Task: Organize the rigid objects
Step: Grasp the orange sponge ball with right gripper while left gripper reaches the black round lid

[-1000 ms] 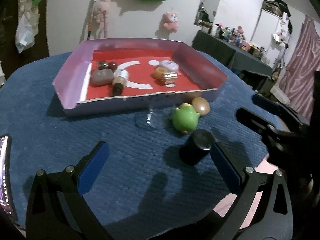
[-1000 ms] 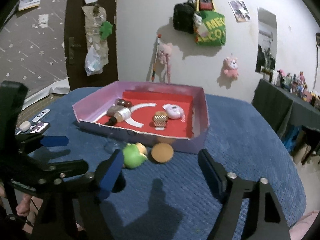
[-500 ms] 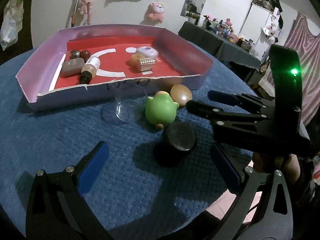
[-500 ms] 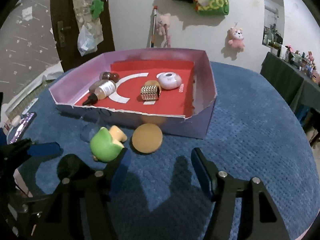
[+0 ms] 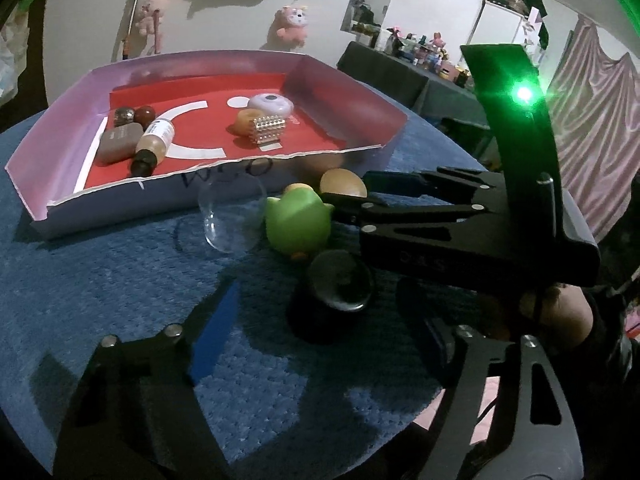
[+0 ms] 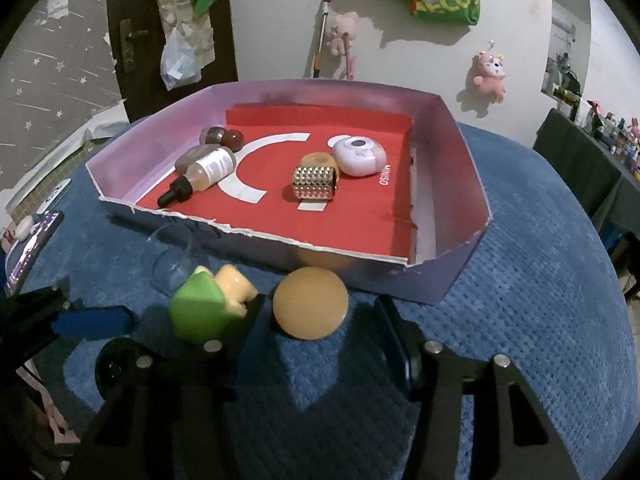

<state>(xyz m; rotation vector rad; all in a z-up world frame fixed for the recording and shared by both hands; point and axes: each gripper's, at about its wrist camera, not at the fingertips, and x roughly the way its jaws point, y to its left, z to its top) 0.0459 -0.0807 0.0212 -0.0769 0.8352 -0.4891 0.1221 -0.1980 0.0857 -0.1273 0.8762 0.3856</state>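
A black cylinder (image 5: 336,292) stands on the blue cloth between the fingers of my left gripper (image 5: 320,300). Its jaws are closing, and a gap shows at the blue left pad (image 5: 216,320). A tan round stone (image 6: 310,302) lies just in front of the pink box (image 6: 448,128), between the fingers of my right gripper (image 6: 320,312). Those jaws are closing too, and the right pad is still off the stone. A green toy (image 6: 196,312) sits between the stone and the cylinder (image 6: 116,364). In the left wrist view my right gripper (image 5: 348,192) reaches in across the stone (image 5: 343,183).
A clear glass (image 5: 232,220) lies on its side against the box front. Inside the box are a dropper bottle (image 6: 204,172), brown stones (image 6: 222,136), a studded metal block (image 6: 314,182) and a lilac round case (image 6: 360,156). A phone (image 6: 32,248) lies at the cloth's left edge.
Both grippers came down and nearer to the things in front of the box. The right gripper moved in around the tan stone, and both pairs of fingers drew closer together.
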